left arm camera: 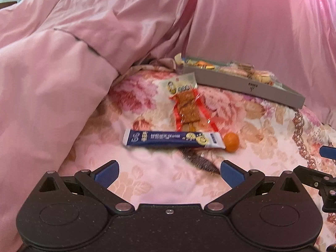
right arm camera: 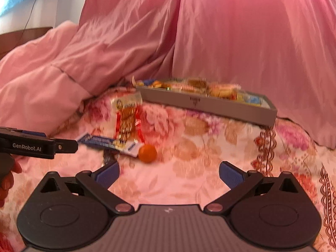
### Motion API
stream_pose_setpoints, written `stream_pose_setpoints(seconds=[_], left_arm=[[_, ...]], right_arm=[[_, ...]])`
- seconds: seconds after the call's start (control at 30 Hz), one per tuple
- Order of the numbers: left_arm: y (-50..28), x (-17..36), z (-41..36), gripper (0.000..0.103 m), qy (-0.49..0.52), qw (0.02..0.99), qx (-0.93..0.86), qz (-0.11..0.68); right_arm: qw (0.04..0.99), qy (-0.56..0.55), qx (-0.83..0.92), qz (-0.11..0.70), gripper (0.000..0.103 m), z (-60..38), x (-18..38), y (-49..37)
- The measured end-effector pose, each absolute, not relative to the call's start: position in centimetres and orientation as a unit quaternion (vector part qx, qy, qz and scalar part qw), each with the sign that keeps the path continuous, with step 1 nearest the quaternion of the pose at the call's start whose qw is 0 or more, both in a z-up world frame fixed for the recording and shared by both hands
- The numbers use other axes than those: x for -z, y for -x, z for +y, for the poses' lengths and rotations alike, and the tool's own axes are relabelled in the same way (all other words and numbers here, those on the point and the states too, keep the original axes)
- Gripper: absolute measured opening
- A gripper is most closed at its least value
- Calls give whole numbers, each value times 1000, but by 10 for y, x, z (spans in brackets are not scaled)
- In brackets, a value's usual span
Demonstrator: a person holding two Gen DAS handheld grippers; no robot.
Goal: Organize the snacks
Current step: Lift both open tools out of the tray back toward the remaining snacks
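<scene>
Duvet [left arm camera: 52, 67]: pink, bunched up along the left side, seen in both views.
Left gripper [left arm camera: 169, 173]: jaws spread wide, nothing held or touched; blue pads are seen hovering over the floral bedspread [left arm camera: 262, 130], just short of the snacks.
Blue stick pack [left arm camera: 173, 140]: laid flat and crosswise right ahead of the left gripper's open jaws, white ends on both sides.
Cracker pack [left arm camera: 185, 103]: clear wrapper with red edges, stretched away from the camera; its near end looks like it's touching or slightly overlapping the blue stick pack, can't be told for sure.
Orange [left arm camera: 231, 142]: small and round, parked right at the right end of the blue stick pack, looks to be touching it.
Grey tray [left arm camera: 241, 84]: low-walled, set further back on the right, loaded with wrapped snacks, a bit blurry.
Right gripper [right arm camera: 169, 173]: also opened wide and empty, nothing between the pads; the orange is seen just ahead of its left finger, not touched.
Curtain [right arm camera: 252, 42]: pink, hung behind the tray.
</scene>
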State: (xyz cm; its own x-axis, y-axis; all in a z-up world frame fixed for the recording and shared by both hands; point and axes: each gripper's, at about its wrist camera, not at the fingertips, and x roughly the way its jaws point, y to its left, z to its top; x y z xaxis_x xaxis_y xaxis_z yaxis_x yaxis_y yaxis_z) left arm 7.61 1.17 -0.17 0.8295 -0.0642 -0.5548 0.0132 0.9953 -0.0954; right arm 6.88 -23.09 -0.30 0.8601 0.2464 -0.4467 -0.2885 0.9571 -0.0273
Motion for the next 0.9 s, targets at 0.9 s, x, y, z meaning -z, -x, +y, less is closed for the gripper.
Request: stream_pose_setpoints(seconds=[0.9], left_arm=[[-94, 20, 8, 102, 5, 953, 38, 300]], right_arm=[[945, 66, -138, 289, 103, -213, 33, -97]])
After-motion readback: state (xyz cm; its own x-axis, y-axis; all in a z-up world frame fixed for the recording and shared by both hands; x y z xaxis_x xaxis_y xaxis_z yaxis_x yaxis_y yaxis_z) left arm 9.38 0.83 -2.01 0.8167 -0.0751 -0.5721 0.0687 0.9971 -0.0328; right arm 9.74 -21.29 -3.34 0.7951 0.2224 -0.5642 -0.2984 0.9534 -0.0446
